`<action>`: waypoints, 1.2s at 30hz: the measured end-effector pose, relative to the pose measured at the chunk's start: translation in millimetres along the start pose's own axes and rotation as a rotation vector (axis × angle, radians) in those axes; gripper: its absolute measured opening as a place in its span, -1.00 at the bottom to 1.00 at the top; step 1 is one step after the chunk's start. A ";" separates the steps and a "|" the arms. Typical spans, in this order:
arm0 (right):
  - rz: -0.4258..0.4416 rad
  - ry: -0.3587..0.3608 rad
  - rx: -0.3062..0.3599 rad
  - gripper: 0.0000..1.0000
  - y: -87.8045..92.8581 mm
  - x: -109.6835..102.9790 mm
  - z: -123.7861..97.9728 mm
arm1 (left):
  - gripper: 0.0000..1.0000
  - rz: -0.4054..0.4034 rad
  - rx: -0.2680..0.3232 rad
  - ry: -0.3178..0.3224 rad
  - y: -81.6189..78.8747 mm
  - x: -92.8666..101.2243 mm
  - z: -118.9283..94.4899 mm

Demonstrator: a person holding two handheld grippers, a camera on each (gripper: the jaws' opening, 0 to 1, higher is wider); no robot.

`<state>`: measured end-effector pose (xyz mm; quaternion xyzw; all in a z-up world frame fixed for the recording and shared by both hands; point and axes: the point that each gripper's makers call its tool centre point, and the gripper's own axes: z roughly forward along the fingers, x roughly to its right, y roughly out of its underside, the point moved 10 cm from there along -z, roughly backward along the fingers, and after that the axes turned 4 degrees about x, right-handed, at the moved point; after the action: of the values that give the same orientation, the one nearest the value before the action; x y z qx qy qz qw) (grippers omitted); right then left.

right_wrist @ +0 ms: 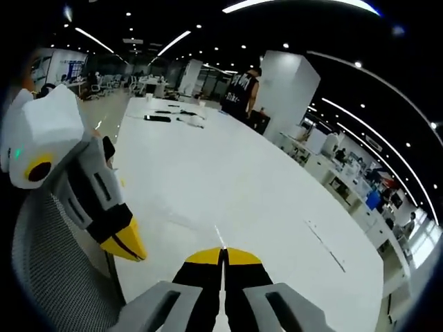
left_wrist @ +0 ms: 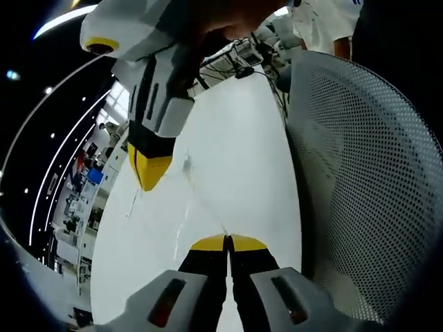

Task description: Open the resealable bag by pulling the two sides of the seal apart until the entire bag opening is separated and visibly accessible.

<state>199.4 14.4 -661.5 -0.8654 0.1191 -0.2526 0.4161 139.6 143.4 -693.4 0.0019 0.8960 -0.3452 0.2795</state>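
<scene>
In the left gripper view the right gripper (left_wrist: 149,169) comes down from the top left, its yellow tips clenched together over the white bench (left_wrist: 235,152). A clear resealable bag (left_wrist: 187,200) — almost invisible against the bench, its creases and edge catching faint light — hangs between that tip and the left gripper (left_wrist: 228,242), whose yellow-tipped jaws are pressed tight on a thin edge of the film. To the right stands a white mesh chair back (left_wrist: 367,180), beside the bench's edge.

In the right gripper view the left gripper (right_wrist: 124,245) enters from the left, above the mesh chair (right_wrist: 55,277), tips closed. The right gripper (right_wrist: 222,254) is clenched on a sliver of the bag (right_wrist: 219,236) — over the bench's near edge. A person (right_wrist: 242,93) stands at the far end of the bench (right_wrist: 228,173).
</scene>
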 end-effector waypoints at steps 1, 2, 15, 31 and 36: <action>-0.014 -0.016 -0.014 -1.00 3.6 -3.7 1.4 | -1.00 -0.023 -0.003 -0.008 0.7 -0.6 0.9; -0.025 -0.021 -0.024 -1.00 5.8 -5.9 2.4 | -1.00 -0.045 0.000 -0.019 1.1 -1.5 0.8; -0.225 -0.042 -0.090 -1.00 22.3 -16.2 15.1 | -0.53 -0.236 0.062 -0.114 3.4 -21.7 -11.6; -0.377 -0.021 -0.144 -1.00 39.9 -7.2 32.9 | -0.24 -0.446 0.086 -0.185 18.0 -22.8 -28.5; -0.390 -0.012 -0.149 -1.00 42.1 0.7 41.4 | -0.06 -0.492 0.066 -0.202 26.1 -25.6 -32.1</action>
<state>222.4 15.2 -715.9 -0.9019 -0.0347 -0.3138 0.2947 150.3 188.0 -677.3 -0.2413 0.8253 -0.4302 0.2749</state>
